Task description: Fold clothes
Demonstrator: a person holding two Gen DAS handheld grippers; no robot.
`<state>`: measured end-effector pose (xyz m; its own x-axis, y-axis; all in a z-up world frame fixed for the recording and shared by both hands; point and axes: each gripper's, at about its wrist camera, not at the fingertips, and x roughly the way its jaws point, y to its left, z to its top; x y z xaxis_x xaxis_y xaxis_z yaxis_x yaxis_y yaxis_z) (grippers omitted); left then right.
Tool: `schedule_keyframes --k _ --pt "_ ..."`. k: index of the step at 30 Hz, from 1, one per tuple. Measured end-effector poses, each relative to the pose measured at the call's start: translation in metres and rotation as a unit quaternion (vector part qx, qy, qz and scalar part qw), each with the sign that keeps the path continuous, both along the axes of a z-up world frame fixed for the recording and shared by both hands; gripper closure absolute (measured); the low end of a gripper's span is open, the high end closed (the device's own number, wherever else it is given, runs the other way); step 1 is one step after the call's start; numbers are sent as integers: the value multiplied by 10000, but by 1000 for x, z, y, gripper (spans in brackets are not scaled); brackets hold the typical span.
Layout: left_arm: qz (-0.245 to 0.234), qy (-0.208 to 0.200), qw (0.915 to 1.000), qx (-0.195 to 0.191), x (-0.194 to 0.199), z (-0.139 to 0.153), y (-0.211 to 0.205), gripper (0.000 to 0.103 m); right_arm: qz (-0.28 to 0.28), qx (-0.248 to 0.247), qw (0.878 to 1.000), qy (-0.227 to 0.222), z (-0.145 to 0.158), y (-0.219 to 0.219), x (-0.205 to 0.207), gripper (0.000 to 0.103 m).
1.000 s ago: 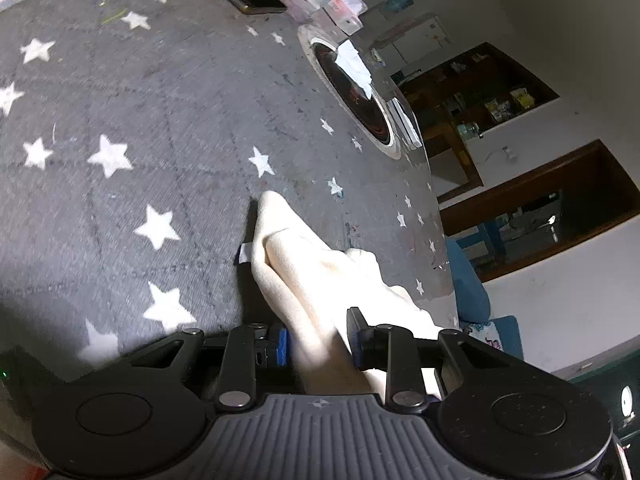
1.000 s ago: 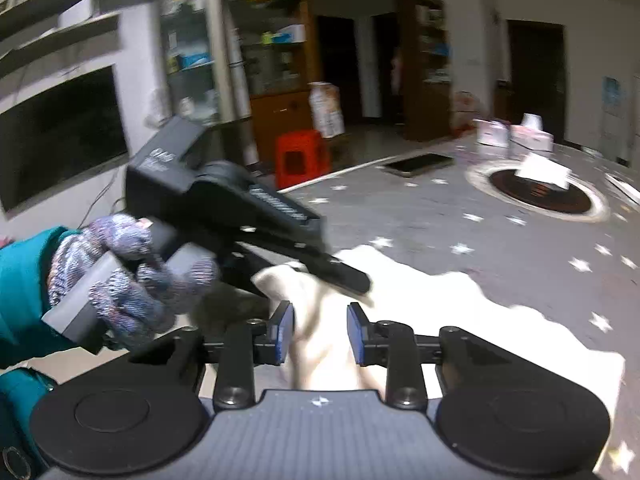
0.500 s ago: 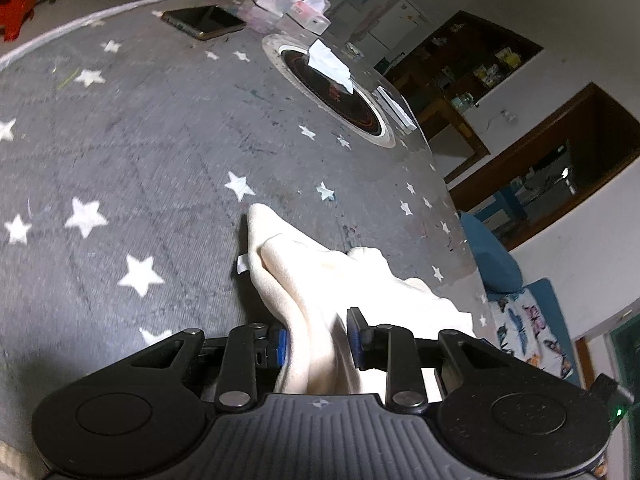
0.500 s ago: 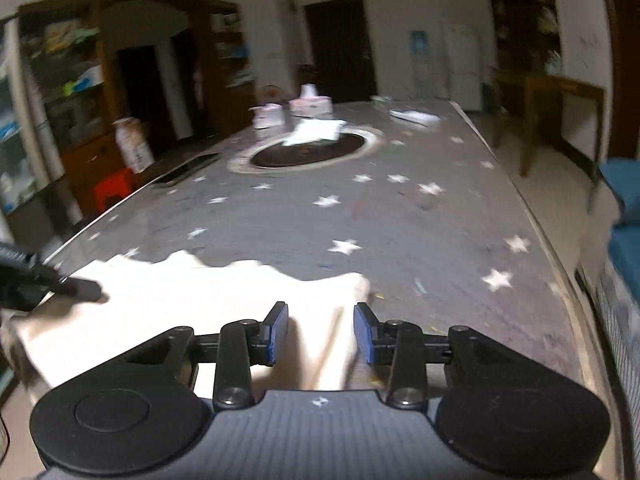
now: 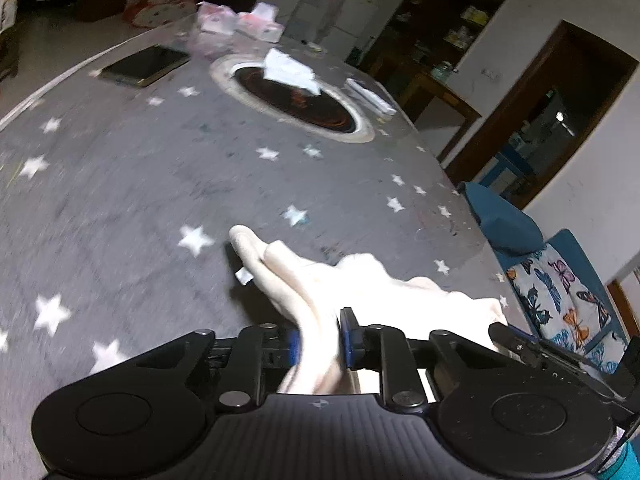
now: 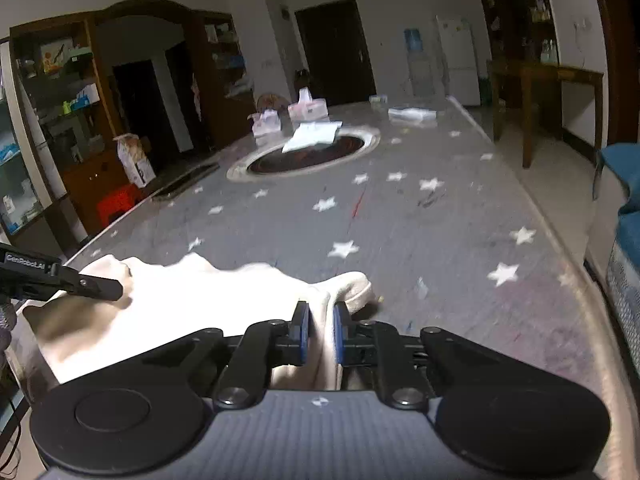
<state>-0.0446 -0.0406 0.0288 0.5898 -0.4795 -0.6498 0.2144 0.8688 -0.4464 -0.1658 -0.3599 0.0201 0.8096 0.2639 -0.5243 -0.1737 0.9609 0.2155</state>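
A cream-white garment [image 5: 320,284] lies bunched at the near edge of a grey table with white stars [image 5: 120,168]. My left gripper [image 5: 319,340] is shut on one bunched end of it. My right gripper [image 6: 320,326] is shut on the other end of the garment [image 6: 192,300], which stretches leftward between the two. The left gripper's finger [image 6: 80,282] shows at the left of the right wrist view, and the right gripper's finger [image 5: 532,346] at the right of the left wrist view.
A round dark inset with a white rim [image 5: 296,100] holds a white paper [image 5: 288,70] mid-table. A phone [image 5: 146,65] and tissue packs [image 5: 240,24] lie farther back. A blue chair [image 5: 508,228] stands past the table's right edge [image 6: 560,240].
My right gripper has closed tighter onto the garment's end and swung to face along the table. My left gripper keeps its hold, and its view has tilted up toward the table's far side.
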Motion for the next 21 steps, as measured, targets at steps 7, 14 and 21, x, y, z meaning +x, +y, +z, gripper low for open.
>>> schedule_keyframes --k 7,14,21 --pt "-404 -208 9989 82 24 11 -39 87 -185 -333 9989 -258 21 -20 5 93" --pt "-717 -342 9968 114 56 18 -90 88 -499 -835 9945 -390 37 -53 29 93" --pt "-923 -550 9939 260 82 17 -131 88 -735 -1140 9900 -395 38 -80 56 93"
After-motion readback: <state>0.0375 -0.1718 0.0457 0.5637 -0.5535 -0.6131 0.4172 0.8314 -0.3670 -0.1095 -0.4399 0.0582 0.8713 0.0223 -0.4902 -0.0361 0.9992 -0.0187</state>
